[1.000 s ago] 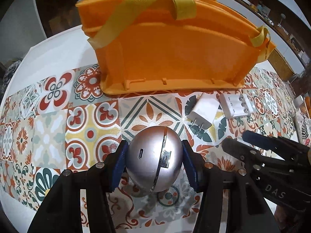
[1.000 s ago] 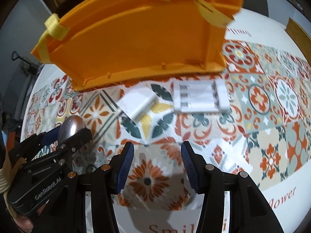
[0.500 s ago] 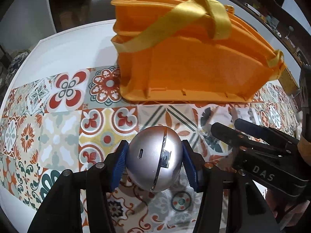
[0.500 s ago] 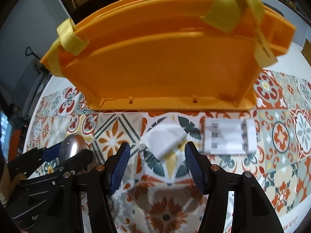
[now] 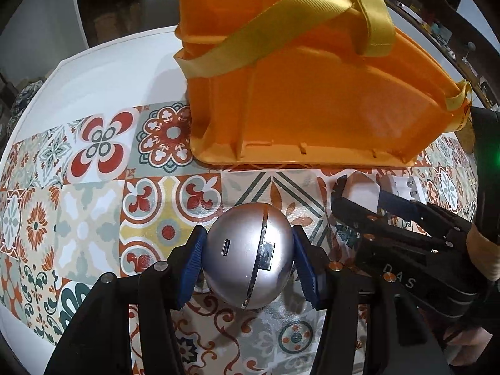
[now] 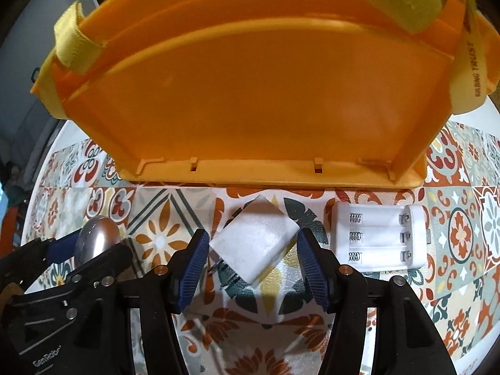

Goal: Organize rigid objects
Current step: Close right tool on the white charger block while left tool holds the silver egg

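On the patterned tablecloth (image 5: 93, 206) stands one orange basket (image 6: 250, 93) with yellow straps (image 5: 312, 15), and it serves as the landmark for everything else. Its inside is hidden from both cameras, so what it holds cannot be told; only its near wall and base rim show.

Just in front of the basket's near wall lie two white things. One is a charger plug (image 6: 256, 243) with metal prongs pointing away from the basket, lying at an angle. One is a battery holder (image 6: 378, 237) with three empty slots, beside the plug and toward the basket's right end, apart from the plug.

Further out from the basket, toward its left end, is one silver ball-shaped gadget (image 5: 250, 256) with a small port on its face and a seam running around it. The left gripper (image 5: 248, 265) pinches this ball, its blue pads pressed against both sides.

The right gripper (image 6: 252, 259) has its jaws spread, having just been opening, and they straddle the plug; whether either pad touches a corner of it cannot be told.

Two grippers in all, each seen in the other's view, both in front of the basket.
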`<state>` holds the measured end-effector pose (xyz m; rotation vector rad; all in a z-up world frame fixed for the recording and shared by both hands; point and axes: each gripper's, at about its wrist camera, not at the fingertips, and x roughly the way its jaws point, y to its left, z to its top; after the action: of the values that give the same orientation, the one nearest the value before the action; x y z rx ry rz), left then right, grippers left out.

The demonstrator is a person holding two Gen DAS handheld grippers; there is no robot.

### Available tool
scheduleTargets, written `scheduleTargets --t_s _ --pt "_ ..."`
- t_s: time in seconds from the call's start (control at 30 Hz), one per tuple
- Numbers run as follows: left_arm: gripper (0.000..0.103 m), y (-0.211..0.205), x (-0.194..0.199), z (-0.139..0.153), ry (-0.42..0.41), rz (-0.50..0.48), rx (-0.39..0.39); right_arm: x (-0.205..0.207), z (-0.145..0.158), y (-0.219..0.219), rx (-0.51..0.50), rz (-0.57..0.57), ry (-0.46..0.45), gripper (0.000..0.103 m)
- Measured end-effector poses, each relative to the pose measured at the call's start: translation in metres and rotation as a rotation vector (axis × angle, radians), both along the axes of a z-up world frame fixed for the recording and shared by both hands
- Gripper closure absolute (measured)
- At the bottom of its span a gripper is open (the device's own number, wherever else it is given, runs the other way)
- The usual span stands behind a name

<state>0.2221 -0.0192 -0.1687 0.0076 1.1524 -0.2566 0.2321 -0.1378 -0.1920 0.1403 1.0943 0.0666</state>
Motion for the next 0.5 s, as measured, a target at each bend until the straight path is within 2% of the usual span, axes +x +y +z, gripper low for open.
scheduleTargets --t_s 0.3,0.37,0.5 --pt "0.049 -0.002 0.007 -0.007 0.011 0.009 -0.002 0.007 -0.001 0.008 -0.046 0.025 -0.034 0.041" --pt "0.049 -0.002 0.007 -0.008 0.012 0.010 0.000 0.007 -0.001 0.011 -0.061 0.023 -0.041 0.045" --pt "0.049 0.003 0.003 -0.008 0.004 0.012 0.001 0.005 -0.003 0.016 -0.050 0.012 -0.045 0.045"
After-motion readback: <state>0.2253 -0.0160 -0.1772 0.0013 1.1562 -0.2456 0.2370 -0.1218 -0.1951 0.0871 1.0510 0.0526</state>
